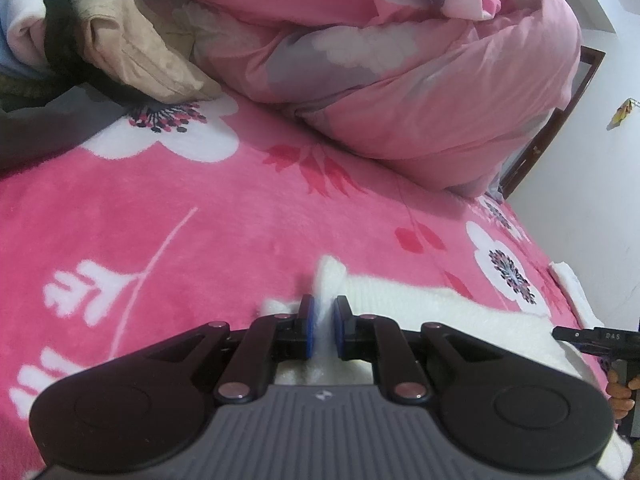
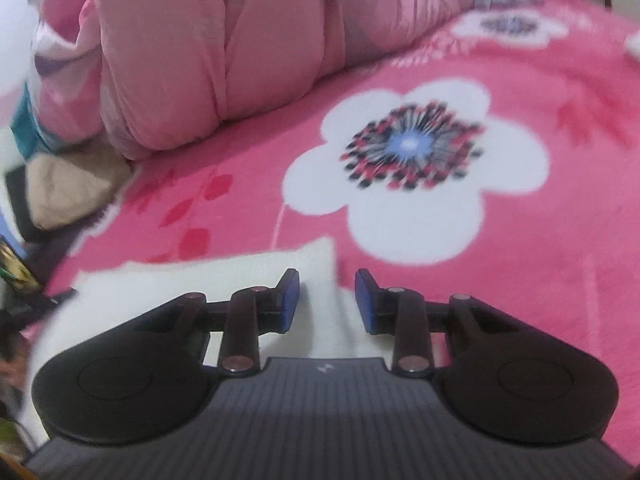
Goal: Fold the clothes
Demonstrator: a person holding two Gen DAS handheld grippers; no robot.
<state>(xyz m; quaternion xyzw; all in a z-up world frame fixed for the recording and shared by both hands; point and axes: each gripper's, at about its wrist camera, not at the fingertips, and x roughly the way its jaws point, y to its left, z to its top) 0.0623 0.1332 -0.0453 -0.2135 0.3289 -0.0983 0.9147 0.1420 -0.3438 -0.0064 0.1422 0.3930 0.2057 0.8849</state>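
In the left wrist view, your left claw (image 1: 323, 322) is pinched tight on a raised fold of the white garment (image 1: 432, 312), which runs off to the right across the pink blanket (image 1: 200, 216) on the bed. The claw points downward over the cloth. The tip of the other claw (image 1: 576, 336) shows at the right edge.

In the right wrist view, your right claw (image 2: 327, 300) stands partly open with nothing gripped. The white garment (image 2: 192, 280) lies under it and to its left, its corner just ahead of the left pad, so this hand is nearer that free end.

One white garment (image 1: 460, 320), one blanket (image 1: 200, 220), one quilt (image 1: 400, 60), two tools (image 1: 324, 322).
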